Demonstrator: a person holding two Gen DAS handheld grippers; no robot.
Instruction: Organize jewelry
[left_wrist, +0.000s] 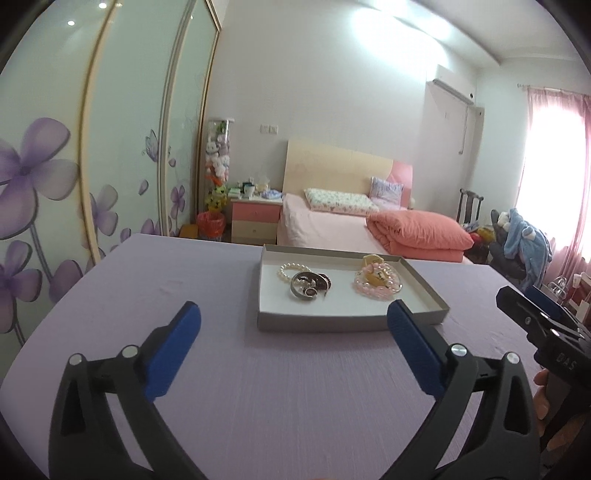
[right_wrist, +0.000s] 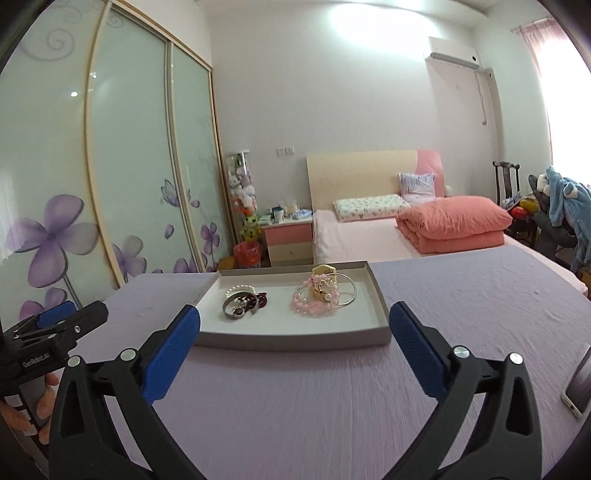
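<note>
Holding both tongs wide open and empty, left gripper (left_wrist: 293, 321) and right gripper (right_wrist: 295, 325), we've got the jewelry tray (right_wrist: 295, 338) near the table's (right_wrist: 332, 406) far edge.

Jewelry (left_wrist: 312, 286) in tray (left_wrist: 347, 320) (on table (left_wrist: 258, 387))
</note>
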